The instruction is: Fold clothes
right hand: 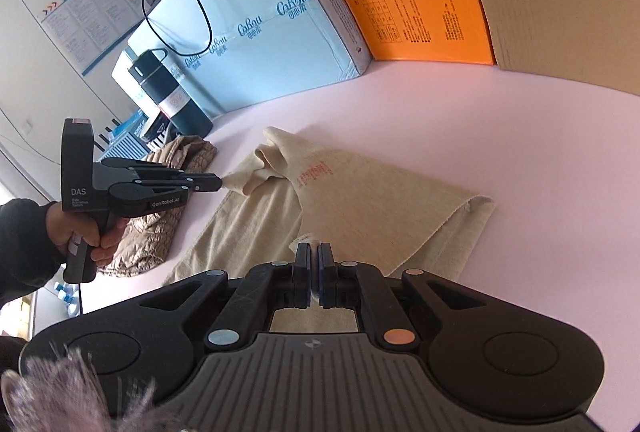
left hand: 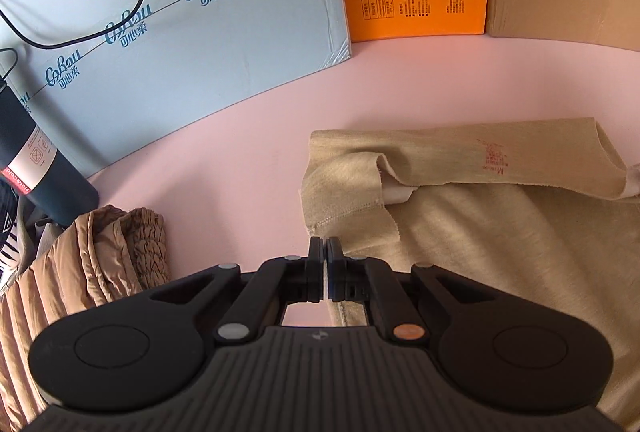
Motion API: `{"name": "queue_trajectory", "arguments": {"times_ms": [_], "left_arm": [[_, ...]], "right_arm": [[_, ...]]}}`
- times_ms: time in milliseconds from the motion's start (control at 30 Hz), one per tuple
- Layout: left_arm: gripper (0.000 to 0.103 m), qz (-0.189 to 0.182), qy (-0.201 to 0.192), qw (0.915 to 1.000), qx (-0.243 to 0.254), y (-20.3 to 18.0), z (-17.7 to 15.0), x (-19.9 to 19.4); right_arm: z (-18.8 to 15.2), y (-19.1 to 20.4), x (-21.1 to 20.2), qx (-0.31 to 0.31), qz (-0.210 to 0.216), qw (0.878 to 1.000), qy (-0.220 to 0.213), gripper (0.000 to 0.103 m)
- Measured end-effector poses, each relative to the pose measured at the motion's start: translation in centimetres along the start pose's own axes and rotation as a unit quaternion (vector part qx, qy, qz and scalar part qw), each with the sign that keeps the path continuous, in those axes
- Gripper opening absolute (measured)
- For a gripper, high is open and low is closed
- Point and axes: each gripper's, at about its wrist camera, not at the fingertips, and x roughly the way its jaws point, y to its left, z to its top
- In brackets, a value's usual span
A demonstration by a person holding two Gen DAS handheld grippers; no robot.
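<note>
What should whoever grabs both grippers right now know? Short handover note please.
Left gripper: shut on an edge of the beige knit garment.
Right gripper: shut on another edge of the garment, nearer the operator.
The garment lies on the pink table, one layer already turned over, printed label showing.
A brown quilted jacket sits folded to the left.
Left to do: finish folding the garment.

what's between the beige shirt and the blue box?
Bare pink table separates the shirt from the blue box; nothing lies on that strip. Left wrist view shows it best.
</note>
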Motion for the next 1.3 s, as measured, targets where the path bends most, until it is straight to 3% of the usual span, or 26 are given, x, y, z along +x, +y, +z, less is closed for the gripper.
{"name": "queue_trajectory", "arguments": {"times_ms": [133, 167, 200, 233, 267, 333, 400, 533, 600, 667, 700, 733, 767, 800, 900, 1100, 1300], "left_arm": [[0.002, -0.001, 0.009, 0.9999, 0.012, 0.0, -1.7, -0.7], [0.010, -0.010, 0.012, 0.9997, 0.020, 0.2, -2.5, -1.2], [0.029, -0.018, 0.018, 0.9994, 0.024, 0.5, -3.5, -1.9], [0.042, -0.025, 0.025, 0.9990, 0.028, 1.0, -4.6, -2.6], [0.064, -0.023, 0.027, 0.9989, 0.030, 1.2, -5.5, -3.5], [0.068, -0.023, 0.023, 0.9990, 0.032, 1.5, -7.1, -5.5], [0.082, -0.055, 0.026, 0.9974, 0.038, 1.5, -8.9, -7.9], [0.083, -0.086, 0.062, 0.9930, 0.052, 0.1, -13.1, -11.1], [0.083, -0.099, 0.058, 0.9927, 0.037, -0.2, -14.0, -11.5], [0.080, -0.112, 0.050, 0.9922, 0.019, -0.4, -14.7, -11.8], [0.056, -0.118, 0.047, 0.9918, 0.010, -0.5, -15.0, -12.0], [0.041, -0.125, 0.043, 0.9913, 0.001, -0.6, -15.4, -12.2], [0.016, -0.131, 0.039, 0.9906, -0.007, -0.7, -15.7, -12.3], [0.004, -0.131, 0.035, 0.9907, -0.008, -0.9, -15.7, -12.4], [0.004, -0.133, 0.026, 0.9906, 0.015, -1.2, -15.2, -12.7], [0.003, -0.119, -0.002, 0.9929, -0.007, 1.8, -13.0, -13.4], [0.003, -0.129, 0.018, 0.9910, 0.032, 2.4, -12.4, -12.6]], "right_arm": [[-1.0, 0.1, -0.3, -0.015, -0.009, 0.999, 0.028, 0.008], [-1.3, 0.3, -0.3, -0.025, -0.011, 0.999, 0.043, 0.008], [-1.8, 0.5, -0.6, -0.036, -0.013, 0.998, 0.057, 0.026], [-2.3, 0.6, -1.1, -0.044, -0.019, 0.997, 0.062, 0.057], [-2.8, 0.8, -1.5, -0.053, -0.024, 0.996, 0.067, 0.064], [-3.9, 1.3, -2.6, -0.070, -0.032, 0.994, 0.077, 0.065], [-5.6, 2.0, -3.4, -0.073, -0.023, 0.992, 0.099, 0.066], [-9.7, 2.5, -4.1, -0.032, -0.011, 0.988, 0.150, 0.072], [-11.8, 2.7, -4.4, -0.005, 0.003, 0.988, 0.154, 0.076], [-12.9, 2.9, -4.8, 0.019, 0.009, 0.992, 0.126, 0.079], [-13.1, 3.0, -4.7, 0.028, 0.013, 0.992, 0.122, 0.074], [-13.2, 3.2, -4.4, 0.031, 0.020, 0.991, 0.128, 0.040], [-13.2, 3.4, -4.1, 0.034, 0.027, 0.990, 0.135, 0.021], [-13.2, 3.4, -3.8, 0.039, 0.035, 0.989, 0.138, 0.009], [-12.5, 2.8, -3.3, 0.067, 0.066, 0.987, 0.131, 0.008], [-9.2, 1.1, -4.5, 0.128, 0.117, 0.983, 0.059, 0.008], [-8.6, 0.9, -3.5, 0.108, 0.112, 0.982, 0.109, 0.008]]}}
